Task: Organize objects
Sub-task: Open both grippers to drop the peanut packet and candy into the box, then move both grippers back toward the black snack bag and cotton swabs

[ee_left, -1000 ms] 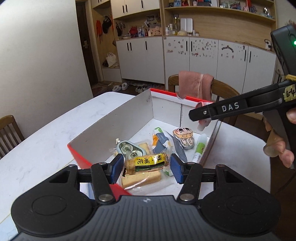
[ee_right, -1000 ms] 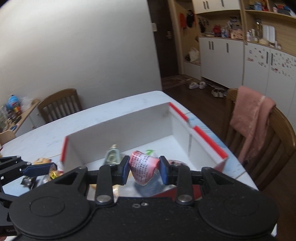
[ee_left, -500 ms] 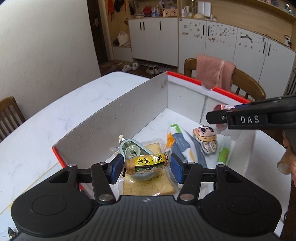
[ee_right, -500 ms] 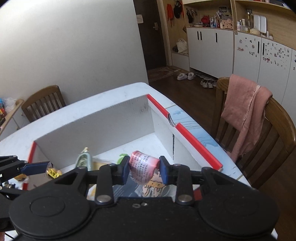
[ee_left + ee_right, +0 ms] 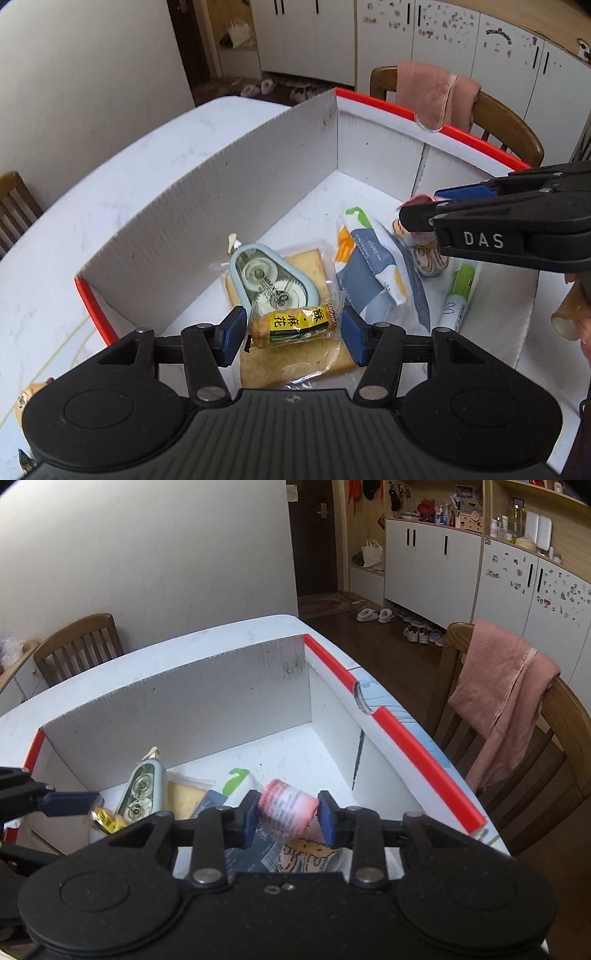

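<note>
- Left gripper (image 5: 293, 330): blue pads pinching a clear-wrapped snack with a yellow label (image 5: 291, 325), held above the near end of the box.
- Right gripper (image 5: 287, 816): pads clamped on a small pink packet (image 5: 288, 809) with fine print, held over the box's right side.
- Box (image 5: 221, 192): white corrugated walls, red rim, open top, standing on the white desk (image 5: 110, 177).
- Correction tape dispenser (image 5: 264, 277): pale blue, lying inside the box on a wrapped slice of toast (image 5: 306, 360).
- Grey, white and orange pouch (image 5: 373, 266): inside the box, just right of the dispenser.
- Cartoon-face figure (image 5: 428, 260): right of the pouch, partly hidden by the right gripper.
- Green-and-white tube (image 5: 458, 295): along the box's right wall.
- Wooden chair (image 5: 546, 746): beyond the desk, draped with a pink towel (image 5: 498, 686).
</note>
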Available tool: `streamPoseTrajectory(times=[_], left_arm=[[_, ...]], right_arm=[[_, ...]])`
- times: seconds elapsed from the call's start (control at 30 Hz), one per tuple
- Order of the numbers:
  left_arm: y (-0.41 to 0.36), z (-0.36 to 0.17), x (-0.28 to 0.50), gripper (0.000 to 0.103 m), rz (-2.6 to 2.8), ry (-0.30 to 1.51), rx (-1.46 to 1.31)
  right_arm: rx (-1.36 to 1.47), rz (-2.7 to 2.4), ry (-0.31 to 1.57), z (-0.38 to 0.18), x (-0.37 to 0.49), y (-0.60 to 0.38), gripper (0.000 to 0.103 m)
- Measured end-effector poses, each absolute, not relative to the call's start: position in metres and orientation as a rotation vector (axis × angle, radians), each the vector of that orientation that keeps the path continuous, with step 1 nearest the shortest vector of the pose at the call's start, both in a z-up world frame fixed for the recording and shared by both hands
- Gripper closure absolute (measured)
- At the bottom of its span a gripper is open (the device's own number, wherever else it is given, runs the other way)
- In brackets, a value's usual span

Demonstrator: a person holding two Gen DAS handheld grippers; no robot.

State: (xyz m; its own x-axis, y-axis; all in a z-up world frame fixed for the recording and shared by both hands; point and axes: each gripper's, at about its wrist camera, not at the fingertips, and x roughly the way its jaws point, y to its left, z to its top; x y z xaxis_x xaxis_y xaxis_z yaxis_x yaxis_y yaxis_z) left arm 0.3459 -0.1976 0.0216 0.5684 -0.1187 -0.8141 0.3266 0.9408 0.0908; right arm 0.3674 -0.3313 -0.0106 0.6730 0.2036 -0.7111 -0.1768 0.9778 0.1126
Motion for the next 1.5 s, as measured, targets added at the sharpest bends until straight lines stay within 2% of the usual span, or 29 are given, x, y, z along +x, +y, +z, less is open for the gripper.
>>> streamPoseTrajectory(times=[0.23,0.37,0.43,0.53,1.23,1.27,1.33,1.37,1.5], left_arm=[[-0.202,0.022,0.345,0.047,-0.264,0.941,0.273],[-0.202,0.024,0.342,0.038,-0.271,0.935,0.269],[-0.202,0.026,0.34,0.035,-0.268,0.927,0.268],[-0.2,0.032,0.334,0.035,-0.276,0.913,0.247],[-0.17,0.076,0.275,0.035,-0.295,0.782,0.156],[-0.166,0.078,0.272,0.035,-0.297,0.778,0.148],[-0.16,0.082,0.264,0.035,-0.298,0.769,0.138],[-0.156,0.084,0.259,0.035,-0.297,0.763,0.135],[-0.14,0.09,0.242,0.035,-0.293,0.75,0.125]], right_arm=[[0.026,0.218,0.796,-0.004,0.363,-0.336,0.068],[0.024,0.221,0.784,0.0,0.357,-0.338,0.067],[0.025,0.225,0.778,0.003,0.354,-0.338,0.062],[0.029,0.225,0.765,0.006,0.348,-0.338,0.058],[0.004,0.274,0.703,0.04,0.288,-0.324,0.056],[0.003,0.282,0.701,0.042,0.284,-0.322,0.055],[0.002,0.292,0.689,0.045,0.275,-0.319,0.043],[0.003,0.296,0.681,0.047,0.271,-0.317,0.041],[0.004,0.315,0.665,0.055,0.256,-0.311,0.039]])
